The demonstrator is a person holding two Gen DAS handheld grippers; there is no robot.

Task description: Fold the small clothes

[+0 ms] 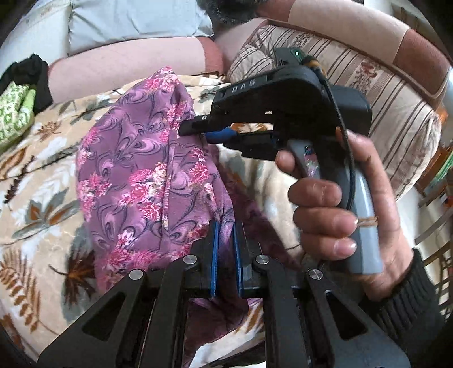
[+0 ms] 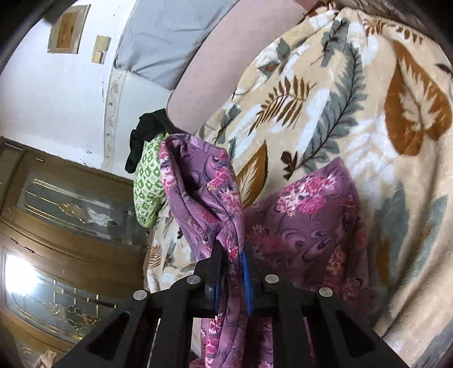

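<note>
A purple garment with pink flowers hangs lifted above a leaf-patterned blanket. My left gripper is shut on its lower edge, with cloth pinched between the blue pads. My right gripper, held in a person's hand, is shut on the garment's upper edge to the right. In the right wrist view the right gripper clamps a bunched fold of the purple garment. Another part of it drapes onto the blanket at the right.
A green patterned cloth and a black cloth lie at the blanket's far left edge. Pillows and a striped cushion line the back. A wooden door with glass panes stands beyond the bed.
</note>
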